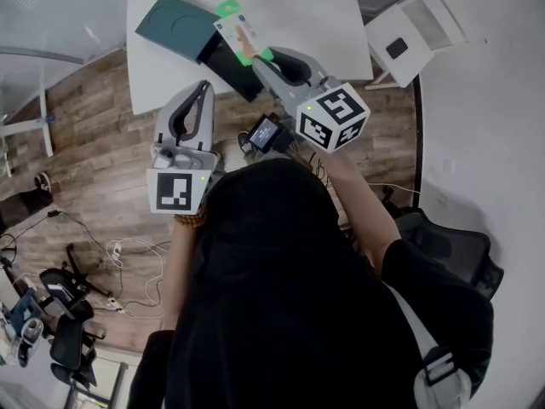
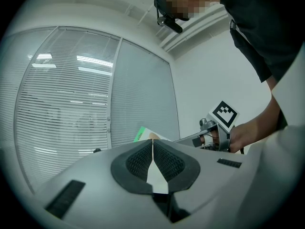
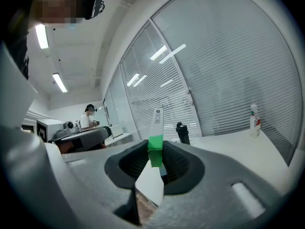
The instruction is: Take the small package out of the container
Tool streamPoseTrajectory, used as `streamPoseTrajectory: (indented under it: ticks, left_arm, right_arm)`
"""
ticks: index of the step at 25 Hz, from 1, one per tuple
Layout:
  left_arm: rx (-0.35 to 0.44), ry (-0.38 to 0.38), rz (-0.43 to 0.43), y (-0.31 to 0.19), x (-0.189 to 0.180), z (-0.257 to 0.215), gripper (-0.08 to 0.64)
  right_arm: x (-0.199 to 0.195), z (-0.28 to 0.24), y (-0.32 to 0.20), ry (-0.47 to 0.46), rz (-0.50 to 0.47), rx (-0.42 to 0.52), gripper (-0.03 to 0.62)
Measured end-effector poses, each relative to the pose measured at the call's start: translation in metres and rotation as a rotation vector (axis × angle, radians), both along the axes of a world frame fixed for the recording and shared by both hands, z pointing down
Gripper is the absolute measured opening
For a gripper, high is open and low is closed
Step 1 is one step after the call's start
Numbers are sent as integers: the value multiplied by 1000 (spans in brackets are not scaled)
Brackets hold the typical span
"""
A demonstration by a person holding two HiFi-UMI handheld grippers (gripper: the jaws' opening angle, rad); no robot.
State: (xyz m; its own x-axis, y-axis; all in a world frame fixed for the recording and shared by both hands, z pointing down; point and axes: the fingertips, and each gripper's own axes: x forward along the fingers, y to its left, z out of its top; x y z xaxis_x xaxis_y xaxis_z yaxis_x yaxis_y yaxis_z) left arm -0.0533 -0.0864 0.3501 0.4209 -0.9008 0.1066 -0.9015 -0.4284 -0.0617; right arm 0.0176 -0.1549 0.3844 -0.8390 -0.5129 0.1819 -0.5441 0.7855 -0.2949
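Right gripper (image 1: 258, 58): clamped tight on the small package (image 1: 235, 32). In its own view the thin pack sits edge-on between the pads, with the green strip right at the pinch.
Small package: up in the air, over the near right part of the dark green container (image 1: 174, 24). It looks lifted out, though the head view doesn't show how far its lower edge clears the rim.
Left gripper (image 2: 152, 144): jaws pressed together on nothing, parked at the near edge of the white table (image 1: 324, 7), apart from the container.
Container: lying flat on the table, and neither gripper touches it.
Step in hand: by my read, this is the lift-out itself, and most of the way there.
Doing it well: hold the squeeze steady. A flat pack gripped by one end can swing or slip, so no jerks. Go straight up until the bottom edge is surely free, and only then carry it sideways to bare tabletop.
Watch for: a corner catching the rim and dragging the container. The idle left gripper is close enough to pin it down.
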Motion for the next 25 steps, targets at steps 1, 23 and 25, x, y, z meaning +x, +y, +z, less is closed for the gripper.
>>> streamPoseTrajectory:
  ticks: [1,23,25]
  left_arm:
    - [7,0,-1,0,-1,-2,3]
    - [127,2,4,-7,1,-41,3]
    - [131,2,4,-6,2,-41,3]
  right_arm:
    - [0,-3,1,-4,2,7,86]
    - [9,-86,10,-163,21,110,86]
    - [9,-91,12,-181,23,135,86]
